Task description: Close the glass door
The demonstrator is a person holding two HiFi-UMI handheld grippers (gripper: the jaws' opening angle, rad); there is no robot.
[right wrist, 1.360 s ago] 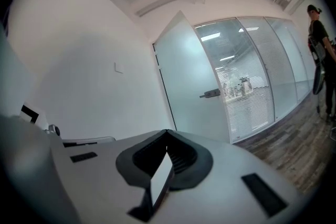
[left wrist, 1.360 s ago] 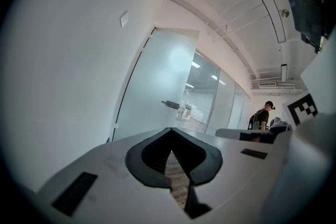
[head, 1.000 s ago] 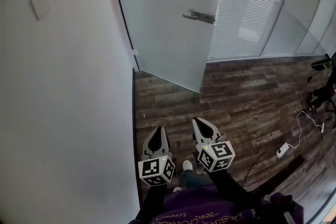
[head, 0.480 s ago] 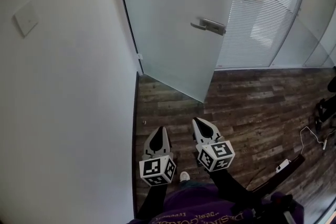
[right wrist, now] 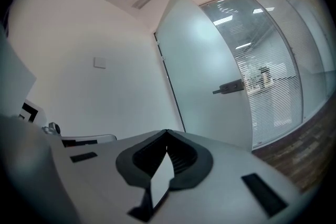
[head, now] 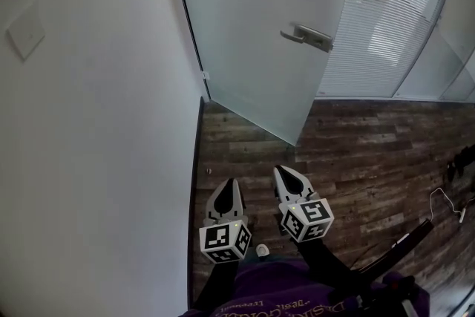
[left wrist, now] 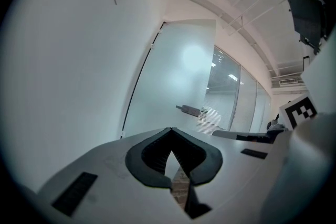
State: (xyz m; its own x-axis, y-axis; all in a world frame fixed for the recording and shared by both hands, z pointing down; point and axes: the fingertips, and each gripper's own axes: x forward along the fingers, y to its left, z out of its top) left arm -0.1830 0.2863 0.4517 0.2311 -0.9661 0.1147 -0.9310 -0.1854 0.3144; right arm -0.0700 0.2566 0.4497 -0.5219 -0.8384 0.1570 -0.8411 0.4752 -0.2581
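The frosted glass door (head: 252,18) stands ajar, hinged at the white wall on the left, its free edge swung toward me. A metal lever handle (head: 308,36) sits near that edge; it also shows in the left gripper view as the handle (left wrist: 189,110) and in the right gripper view as the handle (right wrist: 229,87). My left gripper (head: 228,182) and right gripper (head: 284,171) hover side by side over the wood floor, well short of the door. Both are shut with nothing between the jaws, tips touching at the left gripper (left wrist: 170,130) and the right gripper (right wrist: 166,132).
A white wall (head: 96,130) with a switch plate (head: 24,33) runs along the left. Glass partitions with blinds (head: 393,26) stand beyond the door. Dark wood floor (head: 371,152) stretches to the right, with a white cable (head: 445,197) and a dark bar (head: 404,237) at the lower right.
The view has shifted forward: the door and its handle sit lower and further right in the head view, the switch plate further left. Both grippers stay shut and keep their place in the frame.
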